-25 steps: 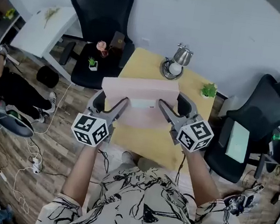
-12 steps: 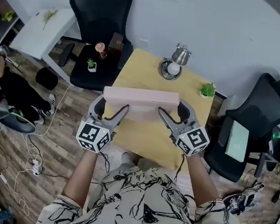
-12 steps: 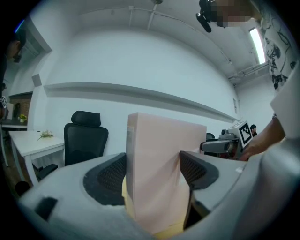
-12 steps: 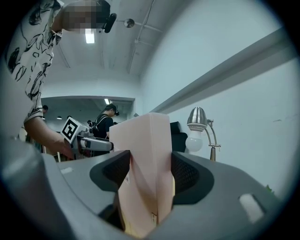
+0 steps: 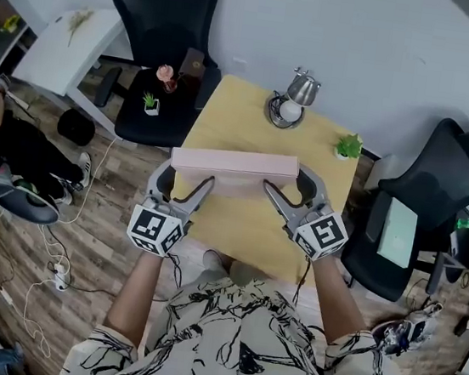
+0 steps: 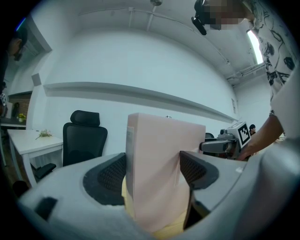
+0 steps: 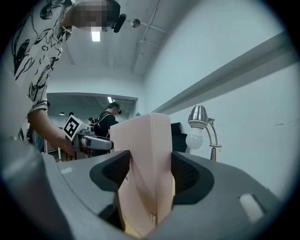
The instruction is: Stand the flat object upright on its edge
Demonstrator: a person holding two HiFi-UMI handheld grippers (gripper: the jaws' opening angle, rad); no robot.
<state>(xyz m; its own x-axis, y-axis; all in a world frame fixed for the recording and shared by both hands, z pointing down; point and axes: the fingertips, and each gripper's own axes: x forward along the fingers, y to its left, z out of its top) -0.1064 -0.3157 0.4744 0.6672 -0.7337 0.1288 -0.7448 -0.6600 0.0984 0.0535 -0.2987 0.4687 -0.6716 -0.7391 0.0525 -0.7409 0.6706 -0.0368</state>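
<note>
Tipped up since a second ago, the box (image 5: 234, 163) stands on edge; left gripper (image 5: 186, 178) and right gripper (image 5: 289, 184) fingers clench its ends to steady it.

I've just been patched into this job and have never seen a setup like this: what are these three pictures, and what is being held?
No robot arm: a person holds a two-jaw gripper in each hand. The head view looks down from a camera on their head; the two gripper views look along each gripper's jaws. The left gripper and right gripper each clamp one end of a flat pink box, upright with its long edge down over the yellow table. A desk lamp and a small potted plant stand at the table's far edge.
</note>
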